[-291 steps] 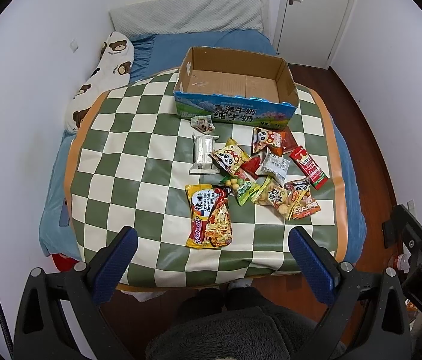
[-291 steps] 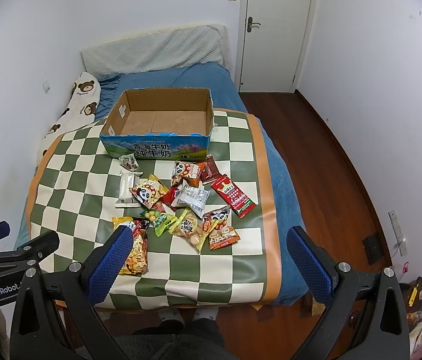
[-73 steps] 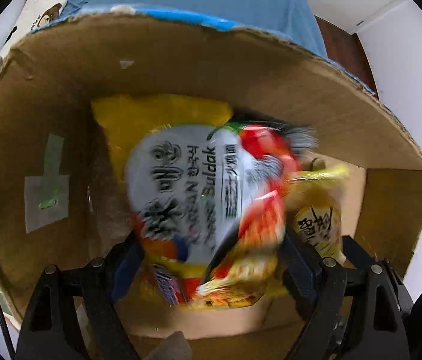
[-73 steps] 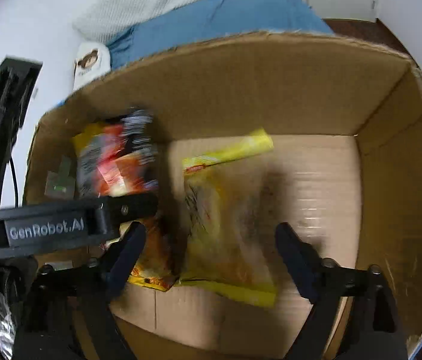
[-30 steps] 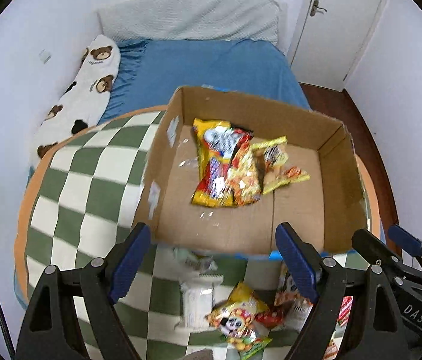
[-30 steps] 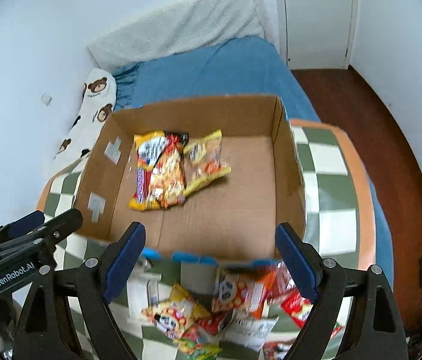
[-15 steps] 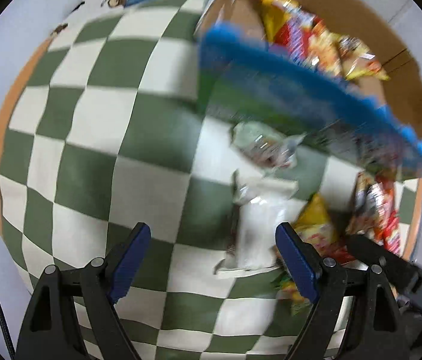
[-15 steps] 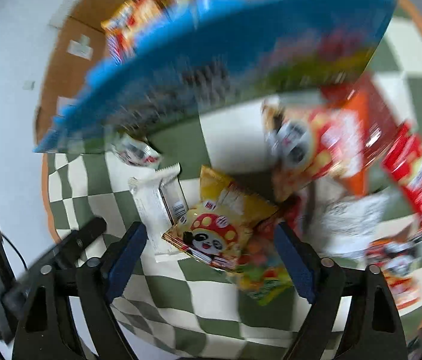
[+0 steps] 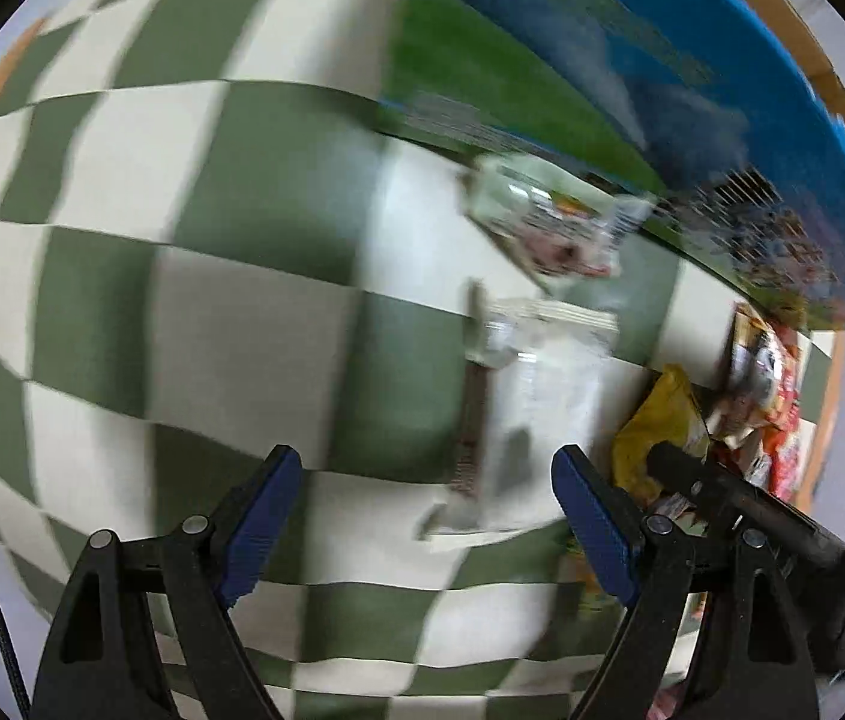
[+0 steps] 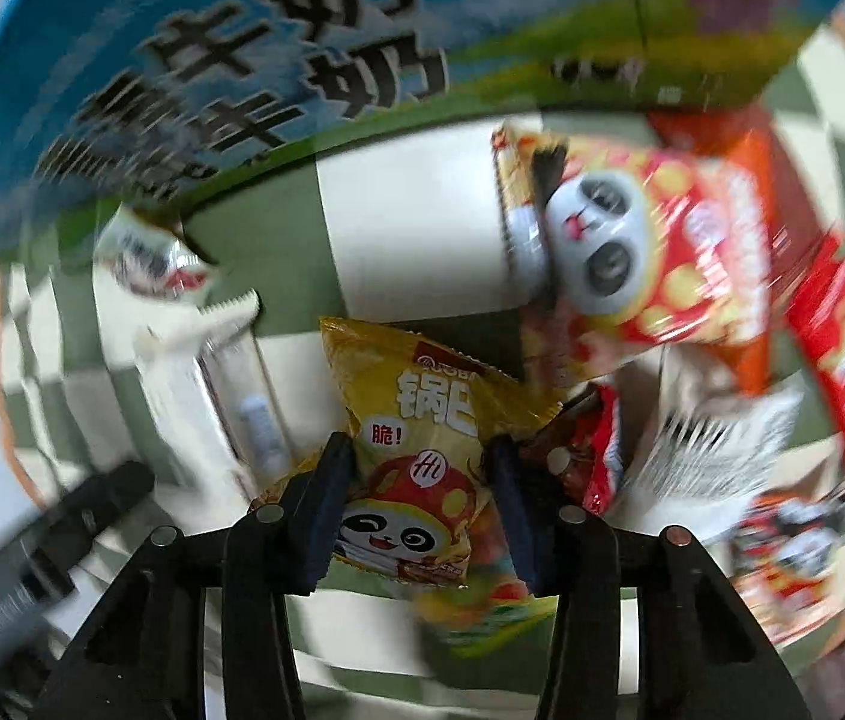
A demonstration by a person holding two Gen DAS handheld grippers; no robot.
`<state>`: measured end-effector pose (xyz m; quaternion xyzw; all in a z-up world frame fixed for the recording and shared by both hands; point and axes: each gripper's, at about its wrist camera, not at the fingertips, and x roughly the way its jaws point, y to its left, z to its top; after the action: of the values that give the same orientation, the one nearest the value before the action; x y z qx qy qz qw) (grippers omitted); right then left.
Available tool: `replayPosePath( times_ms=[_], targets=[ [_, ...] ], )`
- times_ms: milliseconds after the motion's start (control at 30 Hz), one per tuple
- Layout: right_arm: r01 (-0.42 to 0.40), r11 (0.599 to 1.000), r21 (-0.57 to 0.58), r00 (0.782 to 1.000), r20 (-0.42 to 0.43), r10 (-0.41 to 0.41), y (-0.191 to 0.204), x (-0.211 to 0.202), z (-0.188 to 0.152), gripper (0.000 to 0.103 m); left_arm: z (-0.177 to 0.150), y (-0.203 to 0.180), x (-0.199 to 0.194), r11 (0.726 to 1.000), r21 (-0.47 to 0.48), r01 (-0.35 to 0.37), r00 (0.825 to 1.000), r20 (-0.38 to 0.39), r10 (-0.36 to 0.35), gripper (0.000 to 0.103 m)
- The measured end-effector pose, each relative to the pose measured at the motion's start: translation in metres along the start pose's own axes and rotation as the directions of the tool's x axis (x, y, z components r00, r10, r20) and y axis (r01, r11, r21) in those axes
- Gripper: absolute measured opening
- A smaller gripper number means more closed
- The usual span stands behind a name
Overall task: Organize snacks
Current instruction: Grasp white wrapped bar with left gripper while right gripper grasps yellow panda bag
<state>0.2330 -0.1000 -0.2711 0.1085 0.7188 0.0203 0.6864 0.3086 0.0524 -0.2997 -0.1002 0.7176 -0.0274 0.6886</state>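
Note:
My right gripper (image 10: 422, 468) is low over the snack pile, its fingers on either side of a yellow panda snack bag (image 10: 422, 450) and closing in on it; the bag still lies on the cloth. My left gripper (image 9: 425, 510) is open and empty, low over the checked cloth (image 9: 182, 312), just left of a white snack packet (image 9: 533, 408). A small clear packet (image 9: 548, 222) lies beyond it by the blue carton (image 9: 632, 60). A red panda bag (image 10: 650, 246) lies at the right.
The carton's printed front wall (image 10: 254, 54) stands close behind the pile. More red and white packets (image 10: 716, 432) lie at the right, a green one (image 10: 482, 606) beneath the yellow bag. The other gripper's arm (image 9: 740, 504) shows at the left view's right edge.
Both grippers have dropped from above the carton to the snacks in front of it. The right fingers have narrowed around the yellow panda bag. The left stays open.

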Motion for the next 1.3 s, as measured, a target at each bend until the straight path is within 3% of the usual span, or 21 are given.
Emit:
replayPosePath(
  times_ms=[100,167,233,267,300,500,600,733,833,1000,1100,1300],
  targets=[
    [0.011,0.996,-0.087,1.000,-0.016,-0.012,0.003,-0.001,-0.009,0.049,0.005,-0.019,0.021,0.999,0.015,0.039,0.997,-0.062,-0.038,0.085],
    [-0.006,0.997,-0.081,1.000,-0.017,0.005,-0.002,-0.002,-0.013,0.050,0.009,-0.028,0.037,0.999,0.025,0.036,0.995,-0.089,-0.034,0.085],
    [-0.029,0.998,-0.062,1.000,-0.013,0.028,-0.009,-0.003,-0.017,0.052,0.010,-0.032,0.044,0.999,0.032,0.006,0.997,-0.083,-0.003,0.071],
    [-0.038,0.998,-0.055,0.999,-0.010,0.038,-0.013,-0.005,-0.017,0.053,0.011,-0.034,0.045,0.998,0.052,-0.022,0.998,-0.064,0.025,0.057],
    [-0.040,0.998,-0.052,0.999,-0.008,0.040,-0.017,-0.005,-0.018,0.055,0.009,-0.036,0.045,0.997,0.075,-0.035,0.998,-0.052,0.039,0.052],
    [-0.032,0.998,-0.047,0.999,-0.004,0.032,-0.004,0.011,-0.018,0.062,-0.013,-0.022,0.040,0.990,0.095,-0.108,0.993,-0.039,0.112,0.052],
    [-0.043,0.999,-0.007,0.999,-0.011,0.043,0.001,0.026,-0.019,0.057,-0.023,-0.009,0.044,0.992,0.063,-0.107,0.991,-0.068,0.111,0.052],
    [-0.006,0.998,-0.062,1.000,0.009,0.007,0.010,0.030,-0.025,0.052,-0.025,-0.006,0.046,0.994,0.034,-0.103,0.992,-0.073,0.106,0.053],
    [0.006,0.995,-0.103,1.000,0.009,-0.005,0.019,0.032,-0.033,0.055,-0.023,-0.006,0.053,0.994,0.033,-0.107,0.991,-0.079,0.109,0.056],
    [-0.045,0.998,-0.046,0.998,-0.034,0.043,0.015,0.056,-0.030,0.054,-0.032,-0.004,0.057,0.992,0.029,-0.121,0.990,-0.073,0.122,0.054],
    [-0.025,0.996,-0.082,1.000,0.011,0.026,0.023,0.050,-0.038,0.044,-0.033,-0.002,0.050,0.991,0.035,-0.132,0.989,-0.056,0.134,0.052],
    [-0.083,0.994,-0.075,0.993,0.075,0.088,0.017,0.017,-0.055,0.043,-0.041,-0.009,0.018,0.991,0.053,-0.120,0.993,0.000,0.120,0.051]
  ],
)
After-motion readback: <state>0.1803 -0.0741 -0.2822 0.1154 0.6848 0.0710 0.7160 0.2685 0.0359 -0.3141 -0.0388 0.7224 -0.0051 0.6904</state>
